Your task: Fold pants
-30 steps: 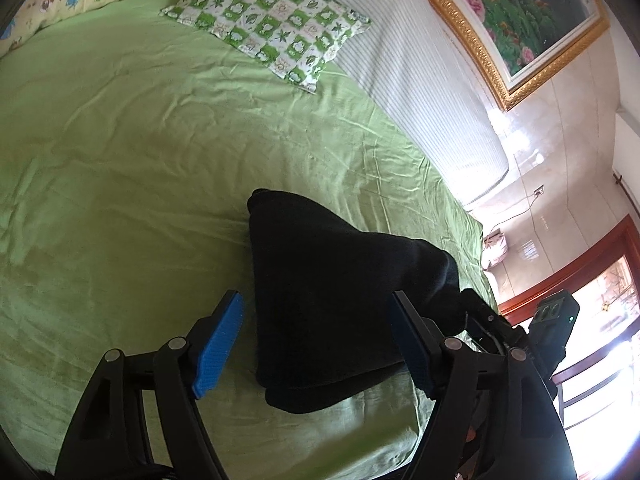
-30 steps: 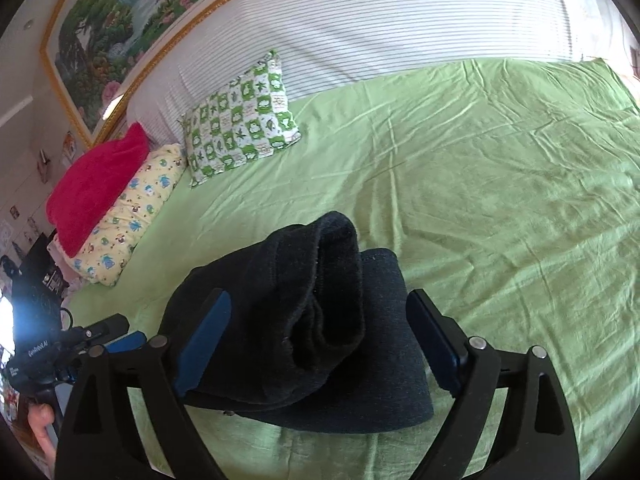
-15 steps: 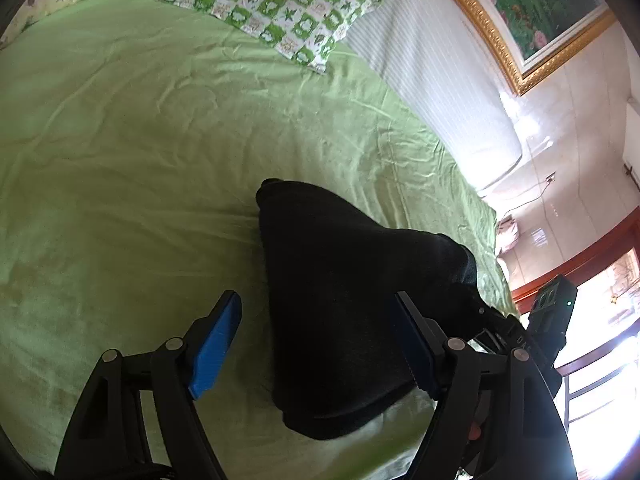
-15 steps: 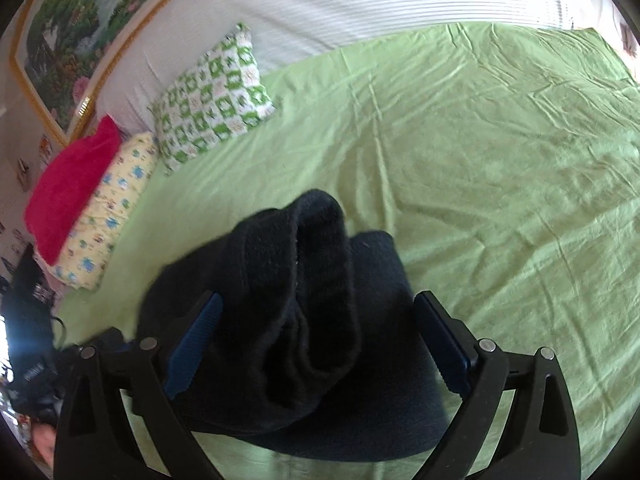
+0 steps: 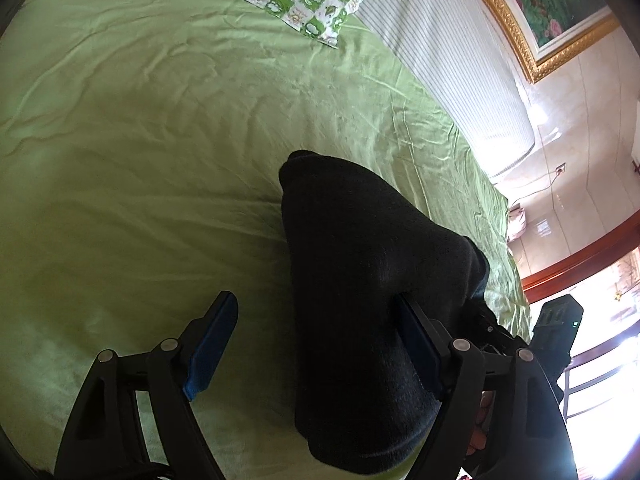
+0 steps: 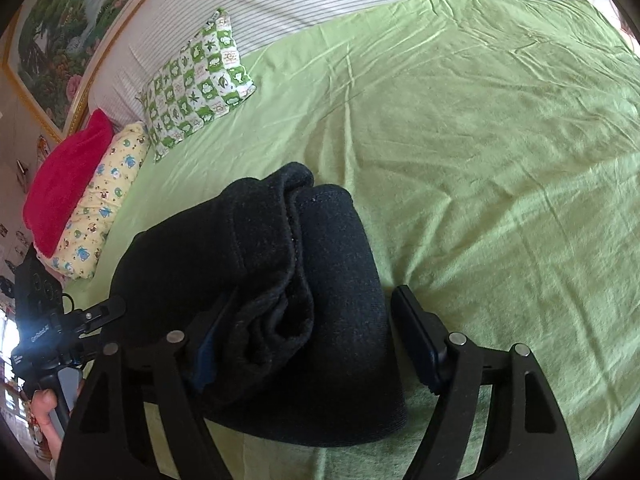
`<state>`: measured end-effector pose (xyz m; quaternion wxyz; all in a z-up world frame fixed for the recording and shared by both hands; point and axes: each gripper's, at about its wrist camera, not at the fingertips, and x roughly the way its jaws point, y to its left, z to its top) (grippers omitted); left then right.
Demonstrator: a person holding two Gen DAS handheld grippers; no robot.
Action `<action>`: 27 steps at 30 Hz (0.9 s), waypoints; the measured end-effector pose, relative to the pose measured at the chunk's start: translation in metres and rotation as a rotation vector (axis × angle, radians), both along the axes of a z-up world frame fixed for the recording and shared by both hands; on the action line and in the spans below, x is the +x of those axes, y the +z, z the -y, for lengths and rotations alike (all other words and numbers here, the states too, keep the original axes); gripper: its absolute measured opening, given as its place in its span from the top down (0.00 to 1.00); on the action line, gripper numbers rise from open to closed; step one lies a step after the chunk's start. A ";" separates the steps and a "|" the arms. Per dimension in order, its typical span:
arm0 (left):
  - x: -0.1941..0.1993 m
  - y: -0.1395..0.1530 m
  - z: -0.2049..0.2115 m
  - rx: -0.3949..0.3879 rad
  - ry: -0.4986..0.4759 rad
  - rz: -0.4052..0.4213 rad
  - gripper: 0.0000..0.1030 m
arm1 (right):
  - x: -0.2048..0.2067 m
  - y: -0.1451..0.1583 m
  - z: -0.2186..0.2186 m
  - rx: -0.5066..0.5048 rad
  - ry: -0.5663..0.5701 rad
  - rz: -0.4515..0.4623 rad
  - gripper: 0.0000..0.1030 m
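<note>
The black pants [image 5: 368,280] lie folded in a thick bundle on the green bed sheet [image 5: 140,168]. My left gripper [image 5: 316,344] is open, its jaws wide on either side of one end of the bundle. In the right wrist view the pants [image 6: 288,280] show stacked folded layers. My right gripper [image 6: 308,340] is open and straddles the other end. The right gripper's body [image 5: 556,332] shows past the pants in the left wrist view; the left gripper's body [image 6: 52,320] shows at the left in the right wrist view.
A green-and-white checked pillow [image 6: 196,84], a yellow patterned pillow [image 6: 100,200] and a red cushion [image 6: 64,184] lie at the bed's head by a striped headboard [image 6: 320,0]. A gold-framed painting [image 5: 552,4] hangs above. A window [image 5: 600,340] is beyond the bed's edge.
Both grippers have moved in closer over the pants, which now fill more of each view. The top folded layer has settled lower onto the bundle.
</note>
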<state>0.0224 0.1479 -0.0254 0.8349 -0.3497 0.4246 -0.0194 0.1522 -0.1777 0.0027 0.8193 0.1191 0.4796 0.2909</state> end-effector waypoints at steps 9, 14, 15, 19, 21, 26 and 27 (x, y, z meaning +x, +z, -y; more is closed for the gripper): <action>0.020 -0.013 0.008 -0.024 -0.043 0.023 0.24 | -0.001 -0.004 0.009 0.060 0.016 0.000 0.31; 0.021 -0.022 0.007 -0.124 -0.072 0.041 0.52 | -0.002 -0.006 0.009 0.097 0.025 0.002 0.36; 0.021 -0.022 0.007 -0.126 -0.068 0.046 0.53 | -0.003 -0.005 0.009 0.098 0.026 0.005 0.37; 0.017 -0.012 0.015 -0.088 -0.061 0.065 0.61 | -0.004 -0.004 0.010 0.127 0.031 -0.002 0.41; 0.015 -0.005 0.018 -0.066 -0.057 0.071 0.63 | -0.005 -0.003 0.012 0.155 0.029 -0.008 0.45; 0.012 0.012 0.024 -0.037 -0.054 0.086 0.65 | -0.011 0.004 0.014 0.187 0.026 -0.008 0.51; 0.011 0.016 0.025 -0.037 -0.052 0.090 0.65 | -0.013 0.006 0.015 0.189 0.026 -0.005 0.52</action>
